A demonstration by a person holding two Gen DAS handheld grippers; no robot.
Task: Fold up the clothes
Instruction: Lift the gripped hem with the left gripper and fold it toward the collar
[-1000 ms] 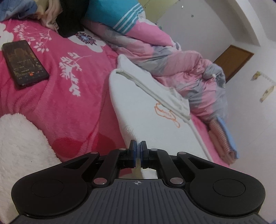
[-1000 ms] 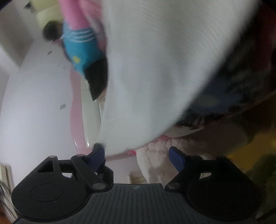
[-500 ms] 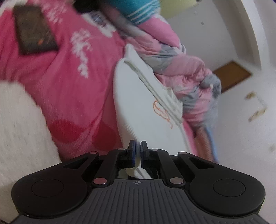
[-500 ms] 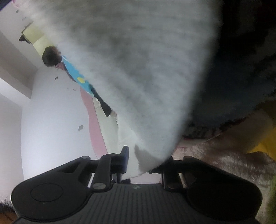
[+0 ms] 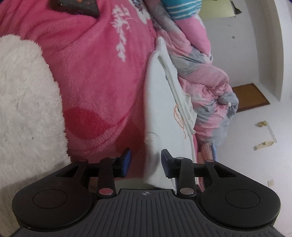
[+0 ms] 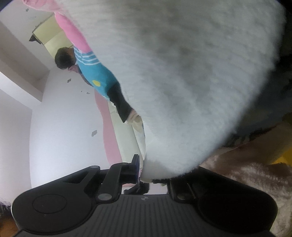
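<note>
A white garment [image 5: 160, 109] with an orange print lies folded on the pink blanket [image 5: 91, 73]. Its near end runs between the fingers of my left gripper [image 5: 146, 163], which stands open around it. In the right wrist view the same white garment [image 6: 182, 82] hangs close over the lens and fills most of the picture. My right gripper [image 6: 151, 173] is shut on its lower edge. Only the left fingertip [image 6: 136, 168] shows, because the cloth hides the other one.
A fluffy white cloth [image 5: 27, 109] lies at the left. A dark phone [image 5: 76, 7] rests at the blanket's far end. A pink and grey quilt [image 5: 209, 82] is bunched along the bed's right edge, with the white floor [image 5: 255, 155] beyond. A teal striped top [image 6: 94, 73] shows far off.
My left gripper has opened and let go of the white garment. My right gripper has shut on the garment's edge, and the cloth now hangs closer over its camera.
</note>
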